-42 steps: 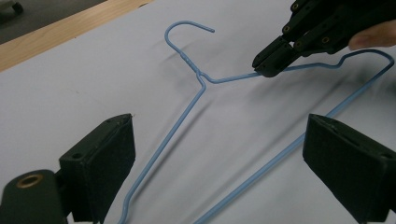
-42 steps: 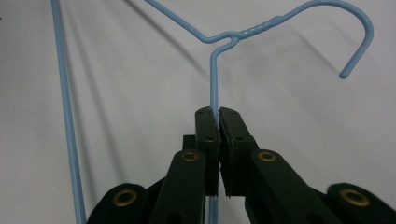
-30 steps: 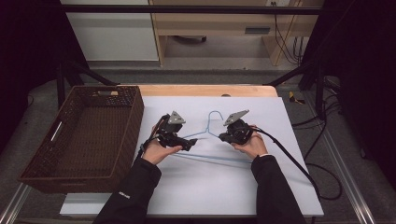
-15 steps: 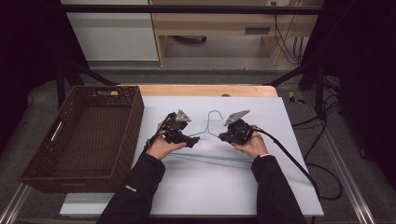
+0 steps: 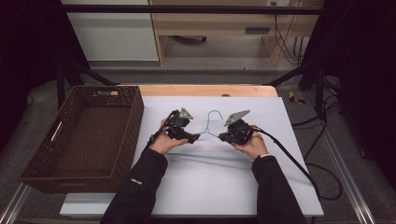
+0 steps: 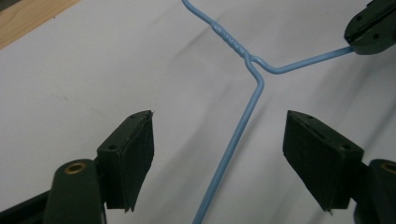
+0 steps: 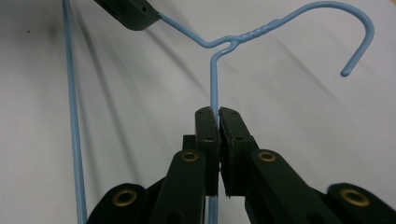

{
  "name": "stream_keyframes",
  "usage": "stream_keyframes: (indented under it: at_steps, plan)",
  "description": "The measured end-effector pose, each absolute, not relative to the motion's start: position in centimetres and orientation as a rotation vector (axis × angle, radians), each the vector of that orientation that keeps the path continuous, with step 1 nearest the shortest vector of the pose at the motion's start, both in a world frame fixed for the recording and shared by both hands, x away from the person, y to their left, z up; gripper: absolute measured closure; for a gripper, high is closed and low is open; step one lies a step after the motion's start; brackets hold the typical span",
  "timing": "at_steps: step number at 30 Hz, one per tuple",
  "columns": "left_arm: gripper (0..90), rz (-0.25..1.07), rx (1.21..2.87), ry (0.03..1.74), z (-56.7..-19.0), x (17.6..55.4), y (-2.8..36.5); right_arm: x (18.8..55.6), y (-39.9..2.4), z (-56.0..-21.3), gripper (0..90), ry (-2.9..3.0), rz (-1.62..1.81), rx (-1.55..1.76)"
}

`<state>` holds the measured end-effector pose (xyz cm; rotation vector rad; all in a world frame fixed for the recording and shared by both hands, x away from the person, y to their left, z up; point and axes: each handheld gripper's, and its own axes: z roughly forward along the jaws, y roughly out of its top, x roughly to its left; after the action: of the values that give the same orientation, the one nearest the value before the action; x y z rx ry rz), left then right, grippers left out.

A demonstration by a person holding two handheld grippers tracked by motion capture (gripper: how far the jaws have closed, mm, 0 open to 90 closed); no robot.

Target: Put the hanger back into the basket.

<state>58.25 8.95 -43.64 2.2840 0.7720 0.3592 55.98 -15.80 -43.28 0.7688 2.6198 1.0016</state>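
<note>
1. Closing in on the blue hanger (image 5: 212,135), the left tongs (image 6: 219,149) have shifted from its outer end toward the neck since a second ago; their jaws have just been narrowing, gaping around the left shoulder wire without touching it.
2. The right tongs (image 7: 218,122) are clamped tight on the right shoulder wire, unmoved.
3. The hanger lies on the white table (image 5: 289,186), hook pointing away, right of the basket (image 5: 70,140).
4. Judgement: a two-sided grip is nearly set, likely for lifting.
</note>
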Motion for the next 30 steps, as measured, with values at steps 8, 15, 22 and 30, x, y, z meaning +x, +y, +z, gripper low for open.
stream_keyframes:
  at_steps: [8,15,22,30]
  plan:
    - [32.7,0.36,2.333,0.761,-44.7,58.7,8.6,56.0,-15.8,-43.3,87.9,2.624,1.003,0.755]
    - [40.9,0.353,2.371,0.733,-45.3,58.7,8.2,55.9,-15.7,-43.3,87.9,2.626,0.997,0.758]
    - [56.4,0.373,2.4,0.706,-45.5,58.6,7.8,55.8,-15.6,-43.4,87.9,2.629,1.005,0.752]
    - [67.1,0.391,2.408,0.661,-45.5,58.4,7.6,55.8,-15.6,-43.4,87.9,2.629,1.011,0.748]
